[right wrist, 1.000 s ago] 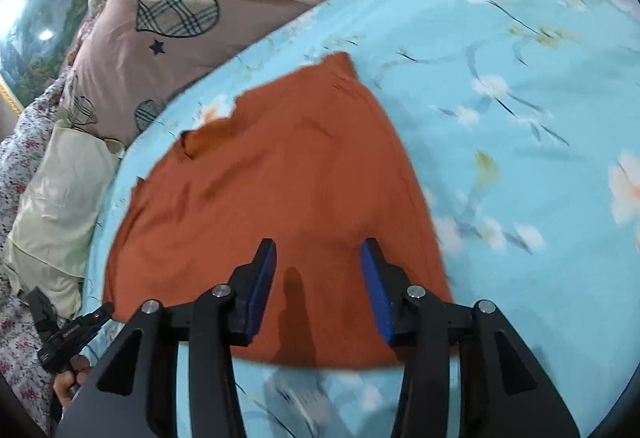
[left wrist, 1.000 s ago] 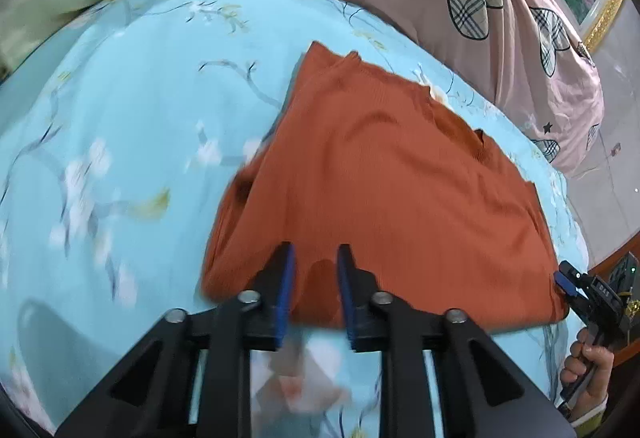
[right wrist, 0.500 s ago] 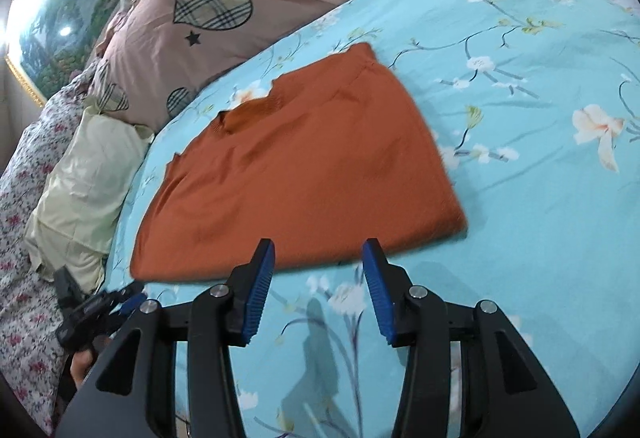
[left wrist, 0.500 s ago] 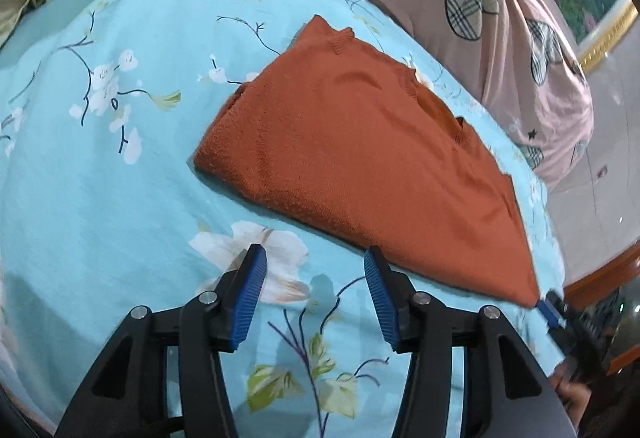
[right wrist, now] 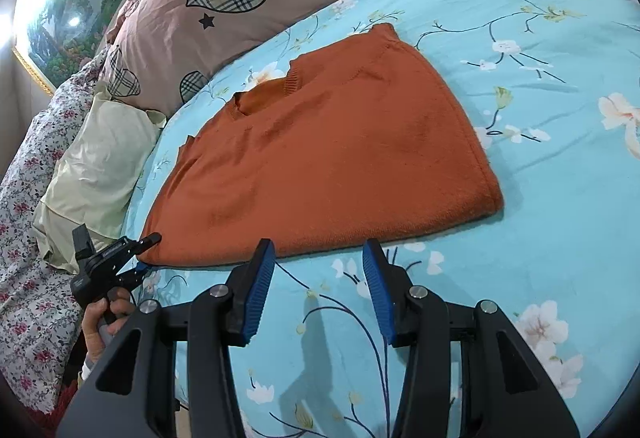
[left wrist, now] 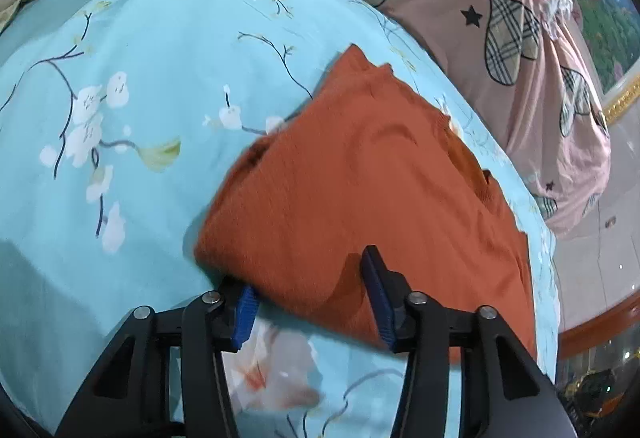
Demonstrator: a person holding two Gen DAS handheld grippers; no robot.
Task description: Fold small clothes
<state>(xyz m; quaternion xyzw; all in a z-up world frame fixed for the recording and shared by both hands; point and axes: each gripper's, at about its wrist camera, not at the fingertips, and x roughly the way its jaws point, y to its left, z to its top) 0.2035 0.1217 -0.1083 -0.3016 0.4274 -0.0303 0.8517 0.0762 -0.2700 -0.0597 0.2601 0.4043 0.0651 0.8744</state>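
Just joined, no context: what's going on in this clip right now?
A person is folding an orange knit top laid flat on a bed with a light blue floral sheet, a handheld gripper in each hand. The left gripper sits at the garment's near corner, its jaws closing with the hem between them, not clamped. The right gripper hovers open just short of the near edge, holding nothing.

Black gripper (right wrist: 318,286) frames, blue ribbed pads (right wrist: 256,290), silver screws (right wrist: 219,291), apparently.
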